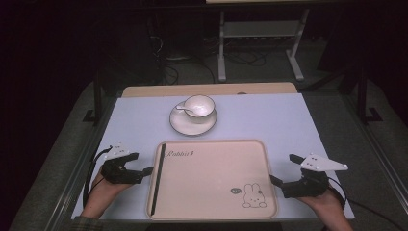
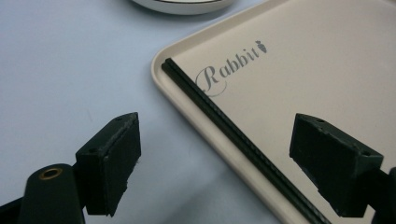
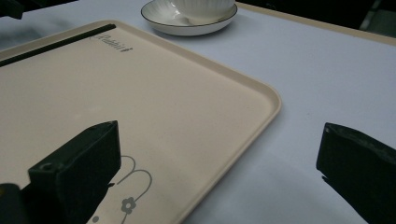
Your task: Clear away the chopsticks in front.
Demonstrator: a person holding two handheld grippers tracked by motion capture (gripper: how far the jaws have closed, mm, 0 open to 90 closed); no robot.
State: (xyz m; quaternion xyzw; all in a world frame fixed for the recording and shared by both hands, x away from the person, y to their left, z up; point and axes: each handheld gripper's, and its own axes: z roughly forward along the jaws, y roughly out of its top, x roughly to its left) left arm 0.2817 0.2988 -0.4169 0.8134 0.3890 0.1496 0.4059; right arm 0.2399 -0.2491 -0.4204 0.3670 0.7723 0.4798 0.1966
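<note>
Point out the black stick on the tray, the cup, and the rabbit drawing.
black stick (image 1: 158, 178), high view, mid-length, along the tray's left rim
cup (image 1: 199, 106), high view, inner wall
rabbit drawing (image 1: 254, 196), high view, the body

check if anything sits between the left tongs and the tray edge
Nothing visible does. The left tongs stand open beside the tray, at its left rim, with bare table in the gap. The black strip lies inside the rim.

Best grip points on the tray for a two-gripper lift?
Probably the raised rim at mid-length of the tray's two long sides, each gripper coming in level from its own side. The left gripper and right gripper are open, already facing those edges. The flat, wide tray offers no other hold.
</note>
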